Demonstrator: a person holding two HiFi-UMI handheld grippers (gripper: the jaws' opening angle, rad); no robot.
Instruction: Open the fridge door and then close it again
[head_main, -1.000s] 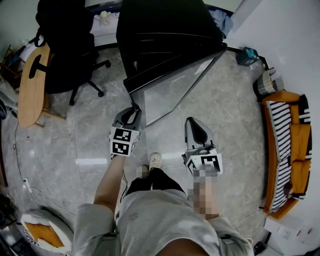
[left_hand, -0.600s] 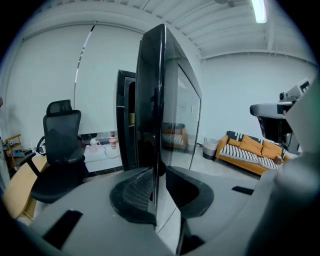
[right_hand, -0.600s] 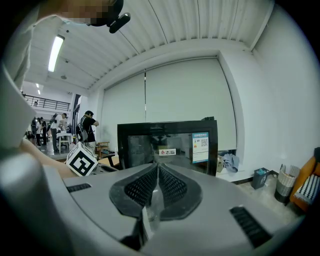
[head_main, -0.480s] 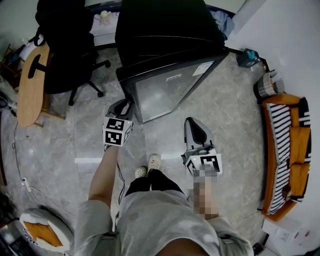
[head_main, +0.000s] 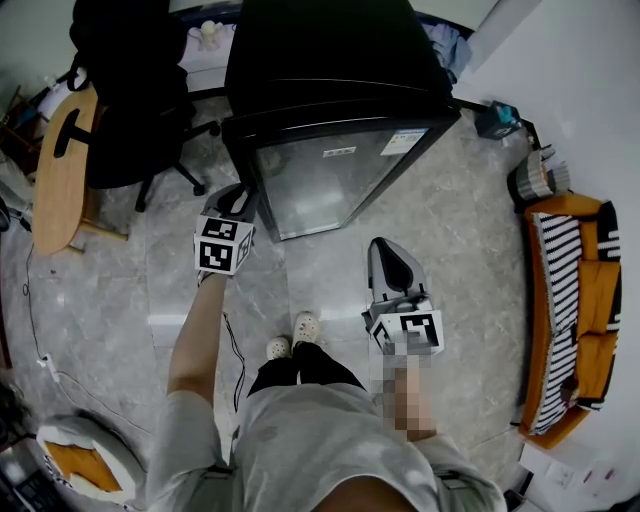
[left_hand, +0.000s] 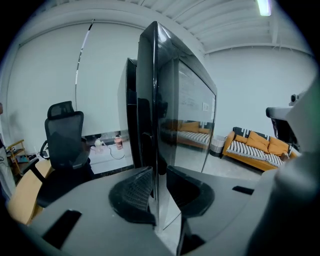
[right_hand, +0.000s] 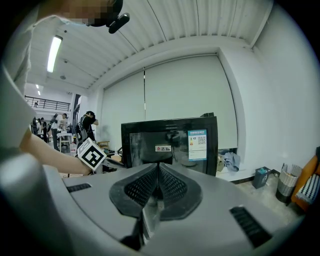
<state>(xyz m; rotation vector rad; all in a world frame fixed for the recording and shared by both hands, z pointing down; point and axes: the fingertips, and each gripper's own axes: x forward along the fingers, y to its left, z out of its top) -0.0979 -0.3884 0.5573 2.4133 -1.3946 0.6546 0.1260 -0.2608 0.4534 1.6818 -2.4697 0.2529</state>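
A black mini fridge (head_main: 320, 60) stands on the floor with its glossy door (head_main: 330, 185) swung almost flush against the cabinet. My left gripper (head_main: 238, 200) is at the door's free left edge. In the left gripper view that edge (left_hand: 155, 150) runs between the jaws of the left gripper (left_hand: 159, 192); they have just been opening, and a gap shows at the right pad (left_hand: 187, 190). My right gripper (head_main: 388, 250) hovers in front of the fridge, apart from it. In its own view the right gripper (right_hand: 158, 176) is shut on nothing, facing the door (right_hand: 170, 145).
A black office chair (head_main: 130, 100) and a wooden table (head_main: 65, 170) stand left of the fridge. An orange striped sofa (head_main: 575, 300), a small bin (head_main: 530, 170) and a teal box (head_main: 497, 113) line the right wall. My feet (head_main: 295, 335) are just before the fridge.
The door has swung from wide open to nearly flush with the fridge. My left gripper moved left and away along with its edge. The right gripper barely shifted.
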